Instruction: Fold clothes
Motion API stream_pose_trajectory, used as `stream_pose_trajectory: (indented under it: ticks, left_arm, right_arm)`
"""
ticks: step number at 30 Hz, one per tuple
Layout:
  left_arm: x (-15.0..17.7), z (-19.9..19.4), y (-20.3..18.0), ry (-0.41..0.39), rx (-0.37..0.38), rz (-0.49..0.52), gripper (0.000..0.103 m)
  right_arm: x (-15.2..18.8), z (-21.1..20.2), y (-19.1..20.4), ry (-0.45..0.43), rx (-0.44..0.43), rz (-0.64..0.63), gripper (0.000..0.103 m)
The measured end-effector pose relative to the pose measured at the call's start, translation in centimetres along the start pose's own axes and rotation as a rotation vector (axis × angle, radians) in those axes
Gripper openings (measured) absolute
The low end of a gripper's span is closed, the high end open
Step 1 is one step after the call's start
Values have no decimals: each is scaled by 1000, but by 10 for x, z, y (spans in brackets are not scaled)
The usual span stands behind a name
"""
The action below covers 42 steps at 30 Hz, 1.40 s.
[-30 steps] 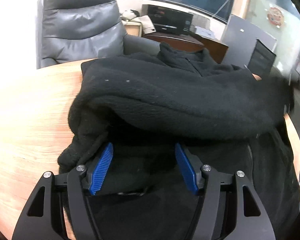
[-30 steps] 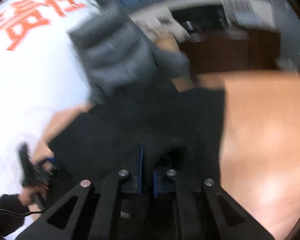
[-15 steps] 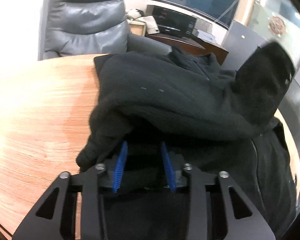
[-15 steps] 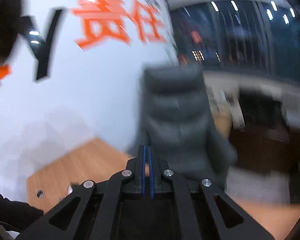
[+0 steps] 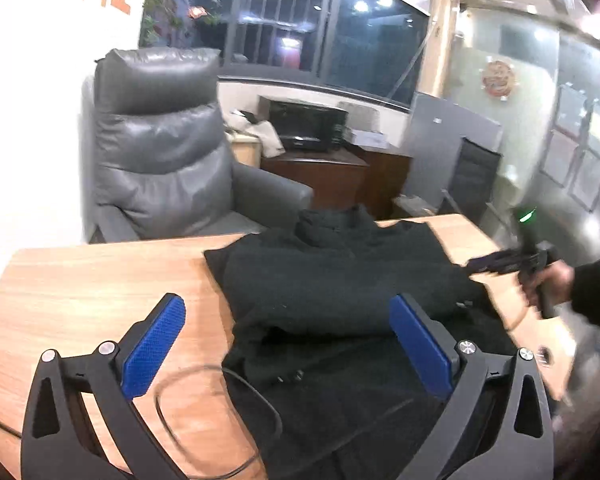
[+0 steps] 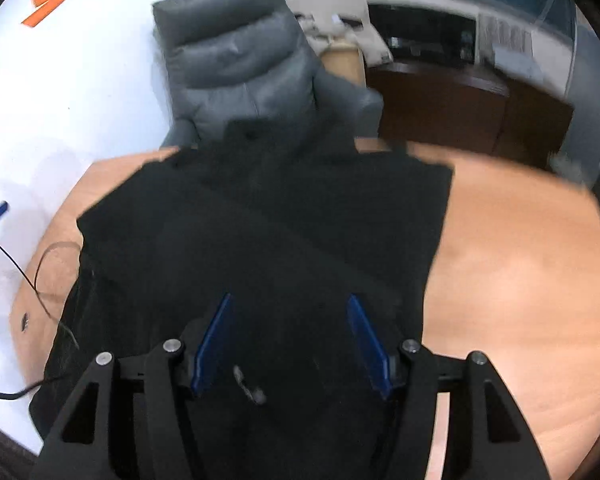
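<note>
A black fleece jacket [image 5: 339, 280] lies on the wooden table [image 5: 80, 288], with its sleeves folded across the body and its collar at the far side. It also fills the middle of the right wrist view [image 6: 284, 240]. My left gripper [image 5: 288, 332] is open and empty, raised above the jacket's near left edge. My right gripper [image 6: 290, 324] is open and empty, just above the jacket's near part. The right gripper also shows in the left wrist view [image 5: 511, 264], held by a hand over the jacket's right side.
A grey leather armchair [image 5: 160, 152] stands behind the table's far edge. A thin black cable [image 5: 220, 400] loops on the table by the jacket's near left. A dark wooden cabinet [image 5: 331, 172] with a black appliance stands at the back. The table [image 6: 519, 280] extends right of the jacket.
Both grippers opened and let go of the jacket. The right one brought its sleeve down across the body. The left gripper pulled back and up, so the whole jacket shows.
</note>
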State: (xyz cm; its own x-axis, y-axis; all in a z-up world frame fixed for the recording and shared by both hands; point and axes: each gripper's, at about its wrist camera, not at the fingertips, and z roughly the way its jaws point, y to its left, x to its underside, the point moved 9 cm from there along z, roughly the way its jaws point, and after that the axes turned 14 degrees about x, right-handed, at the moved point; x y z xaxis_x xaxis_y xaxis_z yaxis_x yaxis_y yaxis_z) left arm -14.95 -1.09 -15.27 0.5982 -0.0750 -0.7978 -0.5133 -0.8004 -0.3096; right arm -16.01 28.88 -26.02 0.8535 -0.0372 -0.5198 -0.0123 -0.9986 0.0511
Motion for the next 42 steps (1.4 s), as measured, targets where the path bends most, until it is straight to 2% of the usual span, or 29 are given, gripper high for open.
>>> stream_pose_trajectory:
  ticks: [3,7,11,12,14,16,18,19,24,26,27,29,30,32,34,37,39,42]
  left_arm:
    - [1,14,-3,38,32,21,103]
    - [1,31,-8,89,75,49,103]
    - [0,38,0,88,88,31,103]
    - [1,37,0,87,95,27,103]
    - [-1,28,3,76,103,13,103]
    - [-6,7,10,53,98,-9,103]
    - [-11,-23,24,35,48,-25,103]
    - [-16,-49,38,13,-8,-42,103]
    - [-38,-181,116,-141,-308,-238,103]
    - [-45,-221,139,-175,-477,-265,103]
    - [-47,-227,142,-176,-510,-264,103]
    - [-50,-223,143,-165,-525,-251,103]
    - [-50,-208,138,-141,-476,-237,103]
    - [-48,-162,117,-64,-328,-181,103]
    - [-40,-104,86,31,-203,-77,103]
    - [-20,-21,28,168,26,75,102]
    - [-8,19,-7,228,154,168,102]
    - [7,56,-40,248,326,204,102]
  right_arm:
    - [24,25,-17,55,-7,60,63]
    - [18,47,-18,51,-54,117,63]
    - [9,48,-17,46,-81,150,63]
    - [10,49,-15,55,-105,150,59]
    - [2,55,-7,83,-139,109,8]
    - [-14,45,5,50,-185,93,5]
    - [-35,23,20,-19,-235,88,4]
    - [-49,7,27,-62,-251,79,4]
    - [-137,-99,69,-299,-347,-2,4]
    - [-168,-136,86,-375,-384,-51,4]
    - [-187,-153,100,-410,-410,-78,4]
    - [-217,-160,129,-422,-430,-140,4]
    - [-231,-162,145,-424,-434,-176,4]
    - [-256,-165,186,-428,-459,-248,4]
    - [-272,-171,228,-437,-501,-305,4]
    - [-289,-183,288,-462,-557,-371,4]
    - [-295,-192,321,-476,-592,-401,4]
    - [-297,-204,352,-490,-612,-438,4]
